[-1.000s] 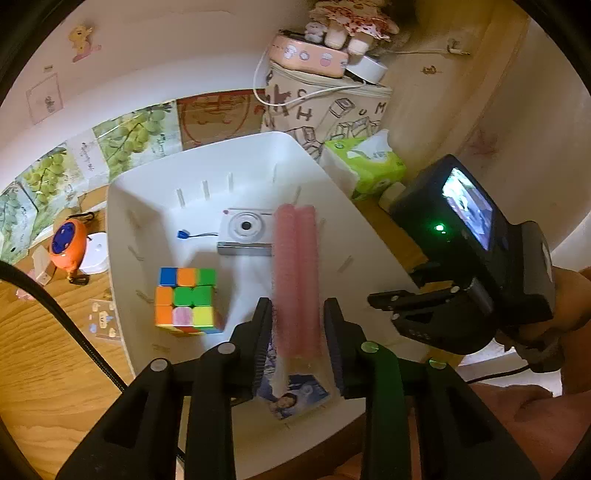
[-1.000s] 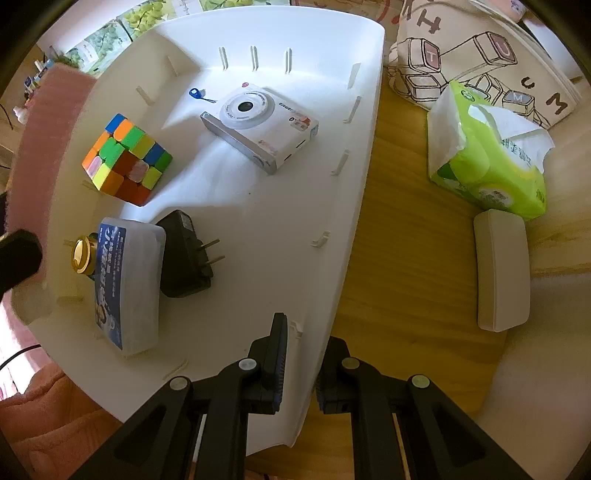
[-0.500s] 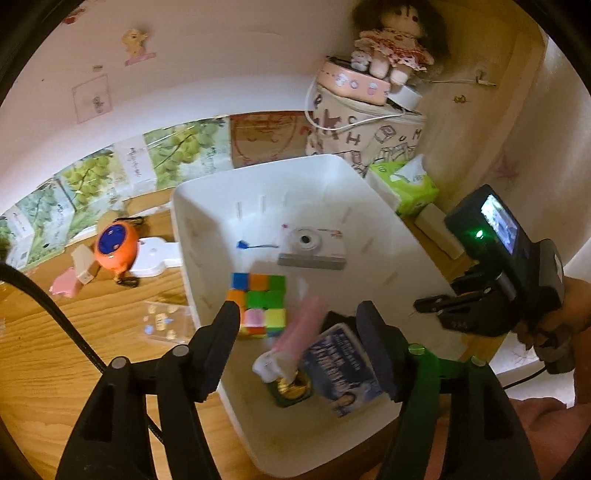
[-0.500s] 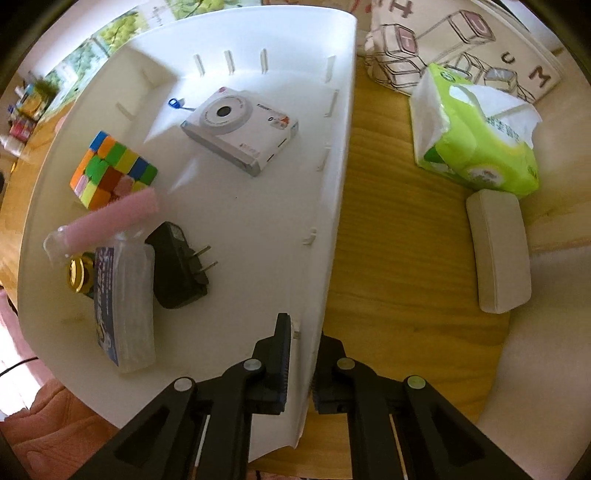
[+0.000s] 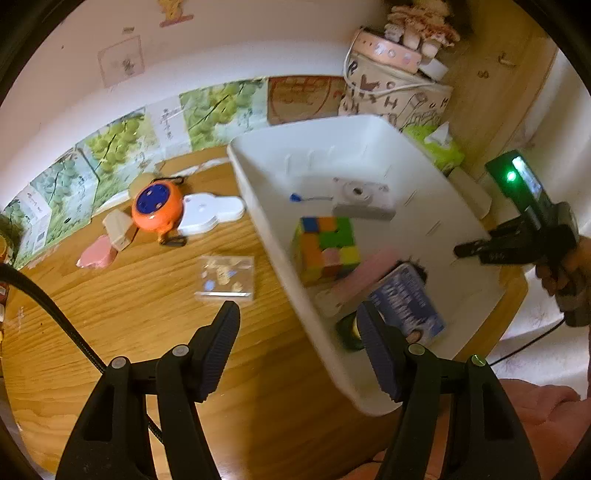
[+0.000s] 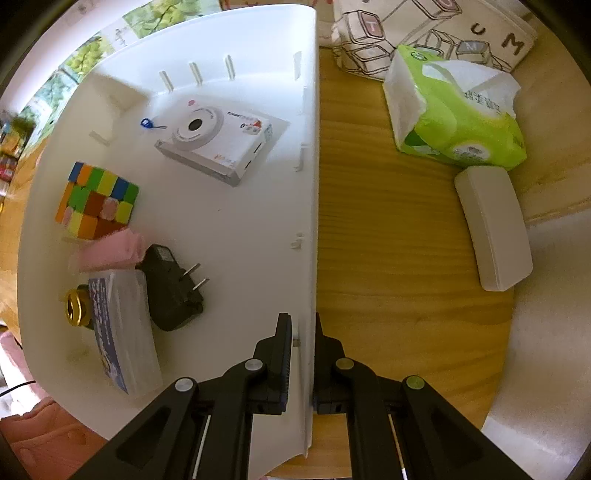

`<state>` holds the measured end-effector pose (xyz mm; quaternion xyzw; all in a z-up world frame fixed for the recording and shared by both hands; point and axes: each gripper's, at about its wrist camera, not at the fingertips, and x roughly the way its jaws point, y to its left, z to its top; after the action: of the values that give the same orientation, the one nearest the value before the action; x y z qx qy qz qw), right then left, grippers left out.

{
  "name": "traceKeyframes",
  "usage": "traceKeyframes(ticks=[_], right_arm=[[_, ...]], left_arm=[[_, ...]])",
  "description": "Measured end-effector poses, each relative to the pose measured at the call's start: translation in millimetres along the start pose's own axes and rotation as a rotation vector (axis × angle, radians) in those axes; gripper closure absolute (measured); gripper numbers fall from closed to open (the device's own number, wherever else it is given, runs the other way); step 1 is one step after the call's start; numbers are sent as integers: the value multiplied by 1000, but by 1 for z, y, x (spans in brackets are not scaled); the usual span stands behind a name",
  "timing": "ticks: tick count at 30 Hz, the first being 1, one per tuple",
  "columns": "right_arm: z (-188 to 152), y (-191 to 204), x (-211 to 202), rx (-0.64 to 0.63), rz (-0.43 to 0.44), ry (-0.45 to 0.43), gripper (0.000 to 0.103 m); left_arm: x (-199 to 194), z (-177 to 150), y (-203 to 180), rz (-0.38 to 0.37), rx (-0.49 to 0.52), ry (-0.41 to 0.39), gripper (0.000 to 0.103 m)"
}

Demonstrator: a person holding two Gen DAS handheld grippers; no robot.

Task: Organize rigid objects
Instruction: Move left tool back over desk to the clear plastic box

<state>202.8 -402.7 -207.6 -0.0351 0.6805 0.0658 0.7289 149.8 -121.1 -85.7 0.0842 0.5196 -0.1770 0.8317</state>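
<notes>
A white bin (image 5: 258,206) (image 6: 240,258) holds a colour cube (image 5: 325,247) (image 6: 96,203), a white camera (image 5: 362,195) (image 6: 218,144), a pink tube (image 5: 365,273) (image 6: 110,251), a blue-labelled box (image 5: 410,302) (image 6: 118,328), a black plug (image 6: 170,288) and a gold-capped item (image 6: 75,308). My left gripper (image 5: 299,347) is open and empty above the bin's near left wall. My right gripper (image 6: 301,354) is shut on the bin's right wall (image 6: 308,332); it also shows in the left wrist view (image 5: 476,251).
On the wooden table left of the bin lie an orange round gadget (image 5: 157,206), a white flat piece (image 5: 210,210), a pink piece (image 5: 96,256), and a clear sticker packet (image 5: 225,277). Right of the bin are a green tissue pack (image 6: 454,114), a white case (image 6: 491,229) and a printed bag (image 6: 424,33).
My left gripper opened and let the pink tube go into the bin beside the cube, then swung back and left over the bin's edge. The right gripper kept its hold on the bin wall.
</notes>
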Motion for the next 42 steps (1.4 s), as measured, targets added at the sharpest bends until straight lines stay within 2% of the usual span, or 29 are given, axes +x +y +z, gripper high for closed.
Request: traceKeyframes(ticks=[1,3,8,19,27,42], right_arm=[[0,-1,0,4,-4,0,95],[1,-3,1,13,-12,2,95],[2,-7,4,45,-15,7,95],[8,-9,6,105,-32,11,93],[13,-11,8,142,-51,22,92],[24,-4,6,162,-78,41,91]], left_arm=[[1,-1,3,3,4,7,33],[3,-2,10,15,13,29,26],[10,-3,30,15,30,78,21],[49,7,53,-23,98,192,20],[83,22,57,-45,101,232,20],[124,37,68,-76,40,247,20]])
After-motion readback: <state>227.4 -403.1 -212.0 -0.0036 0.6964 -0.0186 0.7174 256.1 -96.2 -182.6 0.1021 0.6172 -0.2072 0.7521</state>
